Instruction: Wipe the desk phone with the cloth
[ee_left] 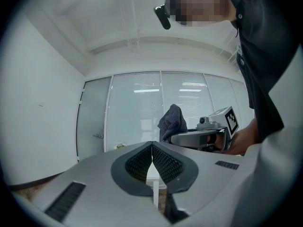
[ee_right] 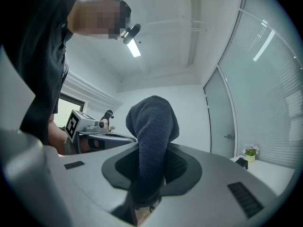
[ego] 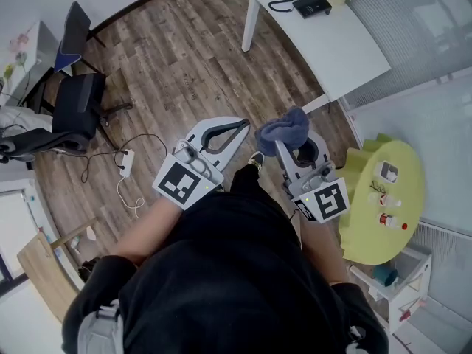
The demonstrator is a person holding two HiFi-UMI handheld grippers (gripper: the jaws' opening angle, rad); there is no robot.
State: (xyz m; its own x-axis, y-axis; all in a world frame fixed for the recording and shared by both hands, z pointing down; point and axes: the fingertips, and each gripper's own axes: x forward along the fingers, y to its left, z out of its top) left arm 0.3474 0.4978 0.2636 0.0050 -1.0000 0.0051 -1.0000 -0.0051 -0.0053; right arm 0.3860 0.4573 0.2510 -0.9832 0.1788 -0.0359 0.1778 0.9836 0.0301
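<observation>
**Reach to the phone.** A wide stretch of floor [ego: 192, 57] separated you from the desk [ego: 346, 46], which stood well ahead of both tools, its far end cut off by the frame.

You held the left gripper [ee_left: 152, 148] with its jaws shut tip to tip and nothing between them. It hung just left of the right gripper [ego: 289, 147], about level with it. The right gripper's jaws were clamped on the cloth [ee_right: 150, 126], which rose in a bunched hood above the pads and hid the tips in the head view.

The phone [ego: 311, 6] lay on the desk, far beyond the right gripper's tips and a little to their right. The cloth-bearing hand was therefore judged the nearer one, and the coming move a long forward reach. A dark curved piece, likely the handset [ego: 279, 6], lay beside the phone on the side toward the left gripper. Together, the two looked to run crosswise to that reach.

The phone's keys were too small to make out, and in the right gripper view it was only a dark speck low to the right.
</observation>
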